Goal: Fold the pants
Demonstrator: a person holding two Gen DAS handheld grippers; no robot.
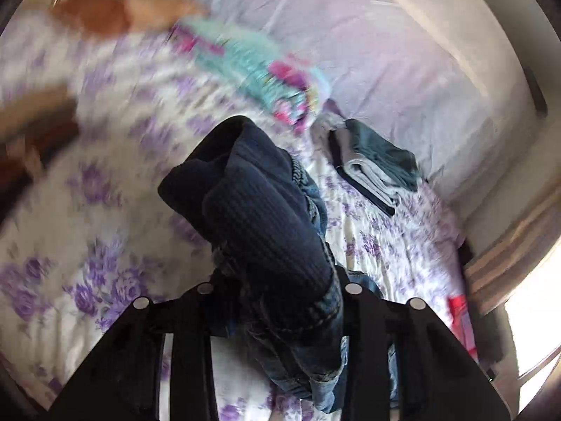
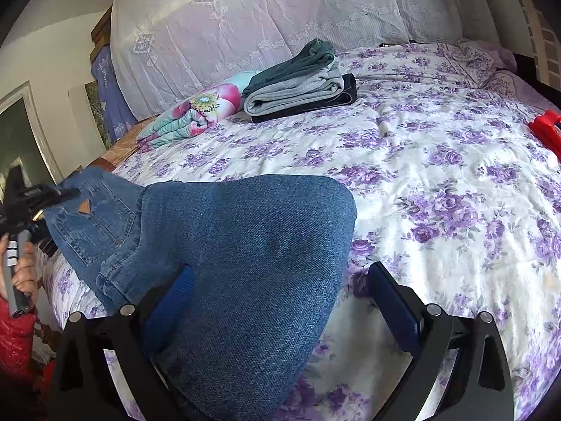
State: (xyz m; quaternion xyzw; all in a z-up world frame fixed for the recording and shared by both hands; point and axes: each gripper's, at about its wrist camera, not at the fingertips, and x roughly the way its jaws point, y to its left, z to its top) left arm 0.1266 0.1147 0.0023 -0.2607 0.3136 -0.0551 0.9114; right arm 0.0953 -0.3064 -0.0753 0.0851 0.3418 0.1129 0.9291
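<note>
In the left view, jeans [image 1: 277, 238] hide the hand-held gripper's fingertips.

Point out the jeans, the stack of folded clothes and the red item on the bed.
jeans [image 2: 245, 245]: right wrist view, broad folded denim.
stack of folded clothes [image 2: 298, 80]: right wrist view, grey middle layer.
red item [image 2: 547, 129]: right wrist view, its visible edge.

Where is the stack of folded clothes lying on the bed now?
In the right wrist view, the stack of folded clothes lies at the far side of the bed, beside the colourful folded blanket on its left, before the lace-covered headboard.
</note>
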